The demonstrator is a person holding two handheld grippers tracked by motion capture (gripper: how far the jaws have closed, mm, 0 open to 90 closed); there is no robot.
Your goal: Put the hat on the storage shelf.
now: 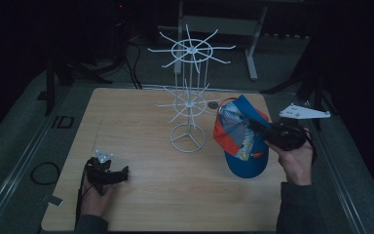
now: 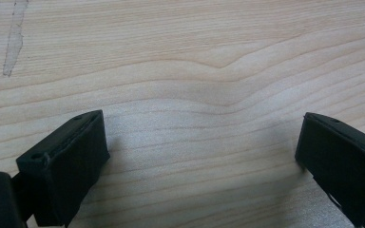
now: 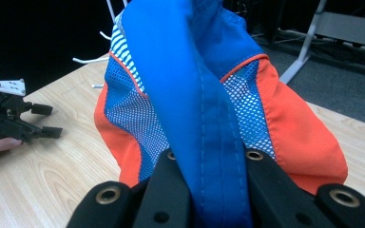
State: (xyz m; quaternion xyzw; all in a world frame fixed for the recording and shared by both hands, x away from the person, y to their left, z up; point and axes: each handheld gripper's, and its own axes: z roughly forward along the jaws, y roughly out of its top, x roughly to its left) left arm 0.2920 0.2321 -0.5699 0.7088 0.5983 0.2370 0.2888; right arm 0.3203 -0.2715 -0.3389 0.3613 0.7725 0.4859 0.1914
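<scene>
1. The cap (image 1: 241,139) is held off the tabletop (image 1: 141,126) at right of centre in the high view, just right of the white wire rack (image 1: 190,92). Blue crown, orange and mesh panels; the brim hangs toward the bottom of the frame.
2. Right gripper (image 1: 260,129): its fingers are clamped tight on a blue fabric edge of the cap, seen pinched between them at the bottom of the right gripper view (image 3: 214,190). The rest of the cap stands up and away from the fingers there.
3. Key relation, as judged: the rack's prongs lie to the left and slightly above the cap in the high view, so a hanging move would be carried leftward and upward. The lower ring of prongs is nearest the cap.
4. The right hand (image 1: 297,161) is nearer the rack; the forearm enters from the lower right, with the gripper pointed toward frame left.
5. Left gripper (image 1: 119,174): rested low at the lower left of the high view, well apart from cap and rack. Its fingers (image 2: 71,156) are spread wide over bare wood, with nothing held.
</scene>
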